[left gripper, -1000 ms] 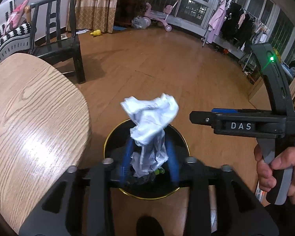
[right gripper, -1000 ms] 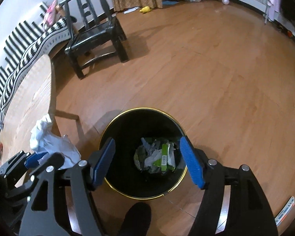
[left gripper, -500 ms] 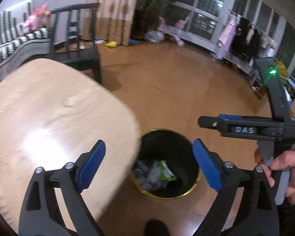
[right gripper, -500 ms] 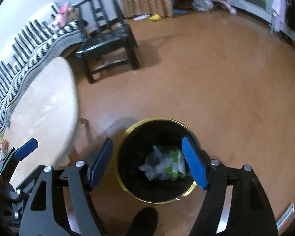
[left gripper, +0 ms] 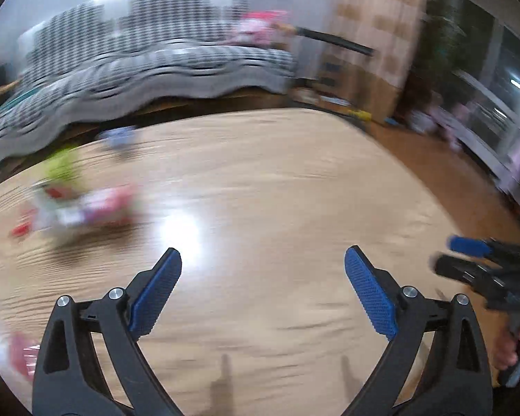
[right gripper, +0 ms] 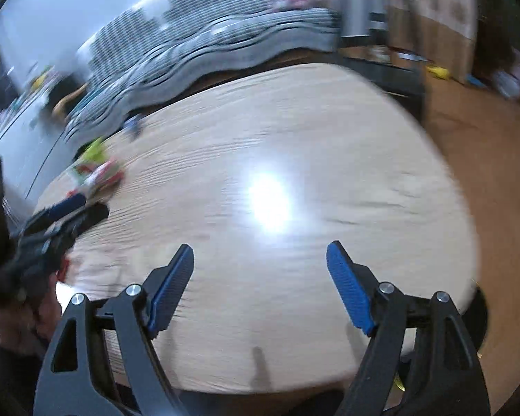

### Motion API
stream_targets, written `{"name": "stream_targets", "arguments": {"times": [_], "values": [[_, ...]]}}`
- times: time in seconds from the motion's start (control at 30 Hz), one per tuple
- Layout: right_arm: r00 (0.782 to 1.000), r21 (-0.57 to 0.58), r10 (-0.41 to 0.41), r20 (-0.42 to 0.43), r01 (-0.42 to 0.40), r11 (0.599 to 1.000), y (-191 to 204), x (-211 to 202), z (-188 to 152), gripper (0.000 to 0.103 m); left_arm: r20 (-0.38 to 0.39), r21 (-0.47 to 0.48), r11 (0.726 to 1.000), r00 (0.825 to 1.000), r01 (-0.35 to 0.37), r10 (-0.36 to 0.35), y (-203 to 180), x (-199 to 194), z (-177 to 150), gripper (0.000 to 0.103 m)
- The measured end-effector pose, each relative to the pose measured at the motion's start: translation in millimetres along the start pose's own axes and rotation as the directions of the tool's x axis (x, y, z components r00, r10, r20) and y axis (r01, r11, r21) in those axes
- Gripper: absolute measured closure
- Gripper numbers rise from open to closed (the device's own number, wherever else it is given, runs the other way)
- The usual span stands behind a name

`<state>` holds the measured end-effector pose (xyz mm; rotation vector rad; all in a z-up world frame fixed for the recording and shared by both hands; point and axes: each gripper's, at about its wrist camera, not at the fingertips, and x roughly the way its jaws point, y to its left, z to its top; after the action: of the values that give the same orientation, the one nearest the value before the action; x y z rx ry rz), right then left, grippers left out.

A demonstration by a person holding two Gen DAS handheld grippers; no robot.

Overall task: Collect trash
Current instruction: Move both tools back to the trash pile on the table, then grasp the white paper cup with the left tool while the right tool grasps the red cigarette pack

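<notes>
Several blurred pieces of trash lie on the wooden worktop, toward its far left edge. In the left wrist view a pink-and-white wrapper sits at about ten o'clock from the left gripper, with a yellow-green piece just beyond it and a small bluish piece farther back near the worktop's rim. Another pinkish scrap shows at the frame's lower left edge, at about eight o'clock. All are too smeared to name more closely. The right wrist view shows the same cluster, the red-and-white wrapper and green piece, at about ten o'clock from the right gripper.

Both grippers hover over bare worktop with their blue-padded jaws spread wide and nothing between them. Each appears at the edge of the other's view: the right one at three o'clock in the left view, the left one at nine o'clock in the right view.

Behind the worktop runs a black-and-white patterned sofa. A dark round bin peeks out under the worktop's right edge at four o'clock.
</notes>
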<state>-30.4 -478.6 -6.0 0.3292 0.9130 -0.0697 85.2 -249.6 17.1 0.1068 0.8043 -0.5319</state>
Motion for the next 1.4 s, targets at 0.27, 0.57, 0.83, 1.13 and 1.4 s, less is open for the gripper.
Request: {"name": "stream_targets", "arguments": {"times": [0.27, 0.57, 0.83, 1.13, 1.4], "values": [[0.989, -0.219, 0.11, -0.101, -0.129, 0.967, 148.1, 62.3, 11.0, 0.026, -0.026, -0.264, 0.949, 0.984, -0.176, 0.175, 168.8, -7.1, 5.8, 0.011], [0.972, -0.319, 0.126, -0.199, -0.186, 0.929, 211.3, 108.5, 4.8, 0.026, -0.12, -0.331, 0.93, 0.985, -0.16, 0.127, 210.1, 50.7, 22.9, 0.011], [0.952, -0.404, 0.184, -0.246, -0.273, 0.873, 253.8, 126.1, -6.6, 0.027, -0.131, -0.359, 0.923, 0.986, -0.141, 0.099, 223.9, 50.7, 23.7, 0.055], [0.895, -0.585, 0.264, -0.359, -0.437, 0.683, 339.0, 144.4, -44.1, 0.026, -0.051, -0.4, 0.902, 0.986, -0.163, 0.156, 267.8, -35.8, 8.5, 0.055], [0.913, -0.674, 0.238, -0.33, -0.405, 0.618, 381.4, 159.4, -66.5, 0.021, -0.069, -0.42, 0.884, 0.979, -0.204, 0.193, 291.8, -54.7, -11.3, 0.055]]}}
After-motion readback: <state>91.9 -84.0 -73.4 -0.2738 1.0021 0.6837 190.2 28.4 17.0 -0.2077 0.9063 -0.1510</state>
